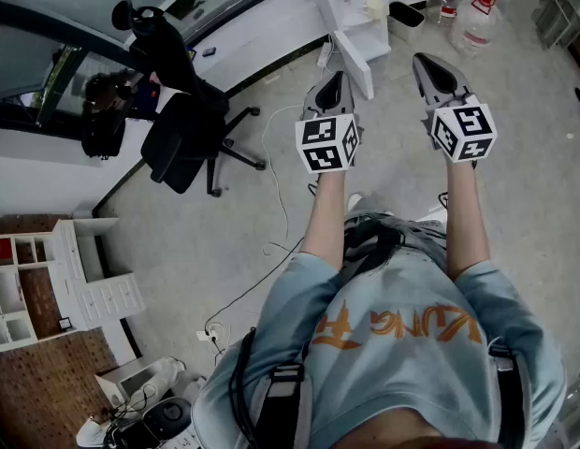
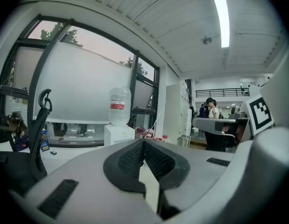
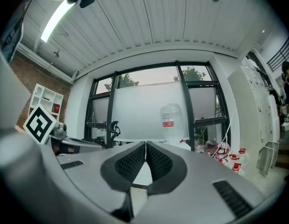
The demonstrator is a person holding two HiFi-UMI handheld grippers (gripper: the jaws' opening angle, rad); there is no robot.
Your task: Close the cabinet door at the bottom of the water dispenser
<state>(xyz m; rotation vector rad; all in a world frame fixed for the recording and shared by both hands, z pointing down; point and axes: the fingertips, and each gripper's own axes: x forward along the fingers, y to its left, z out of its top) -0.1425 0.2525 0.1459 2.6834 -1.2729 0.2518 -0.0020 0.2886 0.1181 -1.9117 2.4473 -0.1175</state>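
The white water dispenser (image 1: 361, 7) stands at the far side of the floor in the head view, its bottom cabinet door (image 1: 355, 64) swung out toward me. My left gripper (image 1: 333, 82) is shut and empty, its tips just short of the door's near edge. My right gripper (image 1: 428, 65) is shut and empty too, held to the right of the door. In the left gripper view the shut left gripper (image 2: 143, 142) points at the dispenser (image 2: 118, 134) with its bottle (image 2: 119, 105) on top. The right gripper (image 3: 145, 144) points below the bottle (image 3: 171, 121).
A black office chair (image 1: 189, 140) stands left of the dispenser, beside a dark desk (image 1: 47, 73). Several water bottles (image 1: 473, 19) crowd the floor at the right. A cable (image 1: 273, 204) trails across the floor. White shelves (image 1: 49, 279) stand at the left. People (image 2: 212, 108) stand far off.
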